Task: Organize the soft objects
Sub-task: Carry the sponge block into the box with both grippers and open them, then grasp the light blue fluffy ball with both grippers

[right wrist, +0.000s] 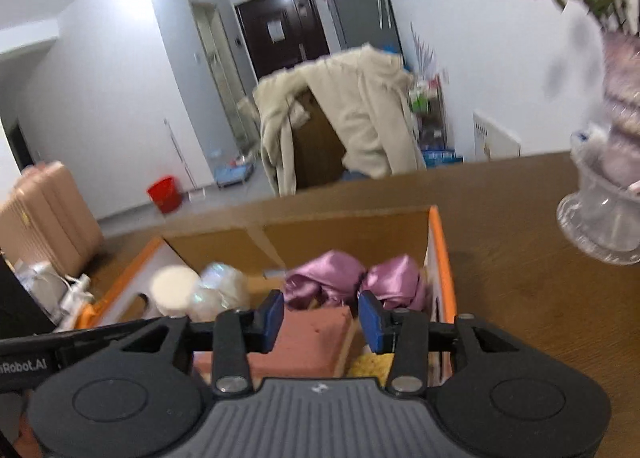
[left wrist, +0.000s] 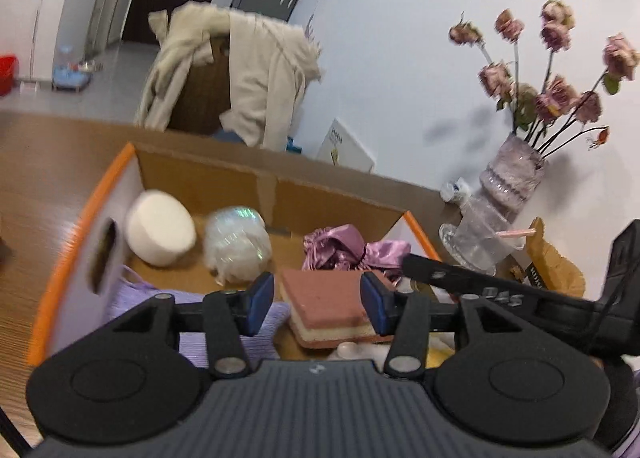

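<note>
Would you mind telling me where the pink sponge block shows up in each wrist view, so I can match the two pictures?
Left wrist view: the pink sponge block lies low in the centre, inside the cardboard box, between the blue pads.
Right wrist view: the sponge block sits low, left of centre, in the same box.
Shared landmark: the purple satin cloth just behind it.
</note>
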Tool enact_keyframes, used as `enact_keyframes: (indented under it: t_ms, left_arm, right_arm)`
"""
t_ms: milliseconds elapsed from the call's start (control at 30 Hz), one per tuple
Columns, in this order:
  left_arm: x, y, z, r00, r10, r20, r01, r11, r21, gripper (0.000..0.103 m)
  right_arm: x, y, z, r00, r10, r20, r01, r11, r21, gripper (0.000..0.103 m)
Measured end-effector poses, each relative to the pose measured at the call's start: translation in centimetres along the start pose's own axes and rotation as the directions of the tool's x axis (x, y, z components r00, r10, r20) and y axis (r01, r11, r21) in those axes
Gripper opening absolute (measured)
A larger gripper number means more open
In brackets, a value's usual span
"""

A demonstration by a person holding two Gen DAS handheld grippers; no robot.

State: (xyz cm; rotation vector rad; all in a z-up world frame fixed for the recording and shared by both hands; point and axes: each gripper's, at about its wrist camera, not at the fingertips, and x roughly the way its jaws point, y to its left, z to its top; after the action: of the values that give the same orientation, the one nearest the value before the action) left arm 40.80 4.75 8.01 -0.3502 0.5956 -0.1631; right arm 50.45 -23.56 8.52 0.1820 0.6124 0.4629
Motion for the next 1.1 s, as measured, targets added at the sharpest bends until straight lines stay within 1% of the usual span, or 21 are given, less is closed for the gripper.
enact_keyframes:
  t_ms: [133,200,267,300,333,367,400,467,500,567,600,667,700,767,833,900,967,1033,1100]
  left_arm:
    - [-5.2,-0.1,0.1,0.998,0.006,0.061,-0.01,0.998,0.056,0.056]
    - [-8.0,0.1,-0.7,0.996,0.006,0.092,-0.014,0.996,0.085,0.06]
    - [-10.9,0.3,-2.0,0.994,0.013,0.113,-0.026,0.993,0.119,0.062]
    - [-12.1,0.4,-2.9,0.993,0.013,0.121,-0.03,0.99,0.138,0.066]
    - [-13.6,0.6,-4.1,0.991,0.015,0.13,-0.035,0.987,0.158,0.069]
    - [-14.7,0.7,-5.3,0.99,0.015,0.139,-0.039,0.984,0.173,0.073]
    - [-16.1,1.0,-7.0,0.989,0.01,0.148,-0.038,0.982,0.185,0.078]
    - [-18.1,1.7,-10.2,0.989,0.013,0.147,-0.042,0.98,0.193,0.08]
    - [-18.8,1.9,-11.6,0.988,0.03,0.15,-0.057,0.982,0.179,0.081]
    - [-20.1,2.6,-14.8,0.99,0.066,0.128,-0.084,0.986,0.142,0.082]
    - [-20.6,3.0,-16.1,0.993,0.065,0.103,-0.077,0.989,0.123,0.082]
    - [-21.5,3.8,-17.7,0.996,0.055,0.068,-0.062,0.992,0.109,0.082]
    - [-21.6,4.1,-18.0,0.996,0.06,0.06,-0.066,0.992,0.108,0.082]
    - [-21.7,4.7,-18.0,0.995,0.077,0.062,-0.083,0.991,0.107,0.082]
    - [-21.9,5.0,-17.6,0.994,0.08,0.077,-0.088,0.99,0.107,0.082]
    - [-21.9,5.0,-17.2,0.994,0.067,0.09,-0.078,0.989,0.126,0.082]
    - [-21.6,4.8,-16.6,0.994,0.053,0.095,-0.068,0.984,0.163,0.082]
    - [-21.1,4.7,-15.7,0.995,0.023,0.098,-0.043,0.979,0.201,0.083]
    - [-20.3,4.9,-14.1,0.995,0.003,0.102,-0.027,0.971,0.237,0.083]
  right_arm:
    - [-5.6,1.9,0.0,0.998,0.006,0.06,-0.001,0.996,-0.085,0.041]
    - [-8.7,3.2,-0.7,0.996,0.018,0.089,-0.007,0.991,-0.131,0.041]
    - [-11.9,4.2,-2.0,0.994,0.033,0.105,-0.016,0.989,-0.15,0.041]
    - [-13.2,4.8,-2.9,0.993,0.042,0.112,-0.024,0.987,-0.156,0.041]
    - [-14.5,5.4,-4.0,0.992,0.056,0.116,-0.037,0.986,-0.163,0.043]
    - [-15.5,6.0,-5.1,0.99,0.067,0.121,-0.046,0.985,-0.167,0.046]
    - [-16.7,6.6,-6.5,0.988,0.079,0.129,-0.056,0.984,-0.168,0.05]
    - [-18.5,7.9,-9.6,0.985,0.096,0.145,-0.067,0.979,-0.191,0.057]
    - [-19.6,8.4,-11.3,0.983,0.091,0.158,-0.06,0.98,-0.19,0.06]
    - [-20.8,9.3,-14.5,0.985,0.077,0.154,-0.052,0.985,-0.162,0.061]
    - [-21.3,9.7,-16.1,0.987,0.068,0.147,-0.048,0.989,-0.139,0.062]
    - [-22.3,10.3,-18.5,0.987,0.077,0.138,-0.061,0.991,-0.119,0.064]
    - [-22.6,10.7,-19.4,0.989,0.085,0.124,-0.07,0.99,-0.119,0.065]
    - [-23.0,11.7,-20.7,0.991,0.086,0.102,-0.069,0.985,-0.156,0.065]
    - [-23.2,12.4,-21.5,0.991,0.069,0.112,-0.048,0.982,-0.181,0.065]
    - [-23.4,12.9,-22.0,0.99,0.055,0.129,-0.03,0.982,-0.184,0.065]
    - [-23.1,13.3,-22.0,0.99,0.041,0.135,-0.017,0.984,-0.176,0.065]
    - [-22.5,13.6,-21.7,0.99,0.02,0.141,0.004,0.985,-0.171,0.065]
    - [-21.9,13.9,-21.5,0.988,-0.001,0.153,0.026,0.986,-0.166,0.071]
